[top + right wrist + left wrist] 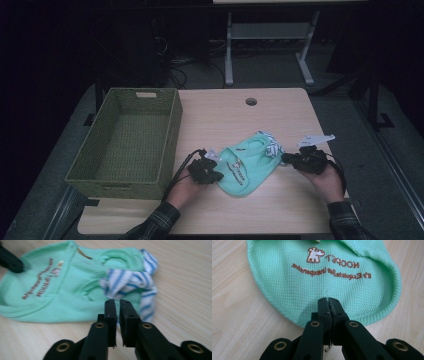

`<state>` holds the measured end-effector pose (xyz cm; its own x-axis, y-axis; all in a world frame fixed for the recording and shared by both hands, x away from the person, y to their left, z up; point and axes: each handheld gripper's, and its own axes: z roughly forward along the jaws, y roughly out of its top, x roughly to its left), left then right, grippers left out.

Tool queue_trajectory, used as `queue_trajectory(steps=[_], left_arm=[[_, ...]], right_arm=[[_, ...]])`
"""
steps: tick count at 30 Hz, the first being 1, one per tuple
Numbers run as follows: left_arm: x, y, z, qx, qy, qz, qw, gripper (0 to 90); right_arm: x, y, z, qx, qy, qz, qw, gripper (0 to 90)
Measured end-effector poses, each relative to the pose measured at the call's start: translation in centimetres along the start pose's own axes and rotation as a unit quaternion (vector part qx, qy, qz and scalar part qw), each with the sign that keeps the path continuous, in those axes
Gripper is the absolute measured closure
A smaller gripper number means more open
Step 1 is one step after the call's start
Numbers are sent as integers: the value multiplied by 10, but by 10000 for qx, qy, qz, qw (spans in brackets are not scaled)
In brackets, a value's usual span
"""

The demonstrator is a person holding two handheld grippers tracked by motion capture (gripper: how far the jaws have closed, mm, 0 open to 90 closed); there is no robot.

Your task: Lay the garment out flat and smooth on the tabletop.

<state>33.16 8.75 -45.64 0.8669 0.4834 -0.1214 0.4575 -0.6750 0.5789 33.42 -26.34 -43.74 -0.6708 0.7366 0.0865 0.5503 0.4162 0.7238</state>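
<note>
A small mint-green pet shirt [245, 167] is lying flat on the light wooden counter [280, 210], between the two grippers and just right of a green woven basket [127, 142] that is sitting empty at the counter's left side. The shirt is carrying brown lettering and a little dog emblem [314, 254], and blue-and-white striped trim [130, 281] is bunching at its far end. The left gripper [329, 301] is pinching the shirt's rounded hem, its jaws pressing together on the knit fabric. The right gripper [117, 303] is resting at the striped end, its jaws standing a narrow slit apart and holding nothing; whether they are touching the cloth is unclear. A round cable hole [251, 101] is showing near the counter's far edge.
</note>
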Motion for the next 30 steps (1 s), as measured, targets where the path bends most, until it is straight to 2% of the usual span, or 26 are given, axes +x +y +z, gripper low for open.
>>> queue_trajectory(steps=[4,16,24,29,30], left_arm=[[0,0,0,-10,-14,-19,10000,880],[0,0,0,-19,-21,-29,10000,879],[0,0,1,-20,-12,-38,10000,879],[1,0,1,-31,-41,-59,10000,874],[0,0,1,-49,-67,-115,9999,868]], right_arm=[[14,2,4,-33,253,-51,9997,893],[43,8,24,98,717,-204,9972,897],[65,5,40,374,862,-423,9947,897],[68,3,46,505,862,-528,9936,896],[68,2,47,567,853,-480,9936,896]])
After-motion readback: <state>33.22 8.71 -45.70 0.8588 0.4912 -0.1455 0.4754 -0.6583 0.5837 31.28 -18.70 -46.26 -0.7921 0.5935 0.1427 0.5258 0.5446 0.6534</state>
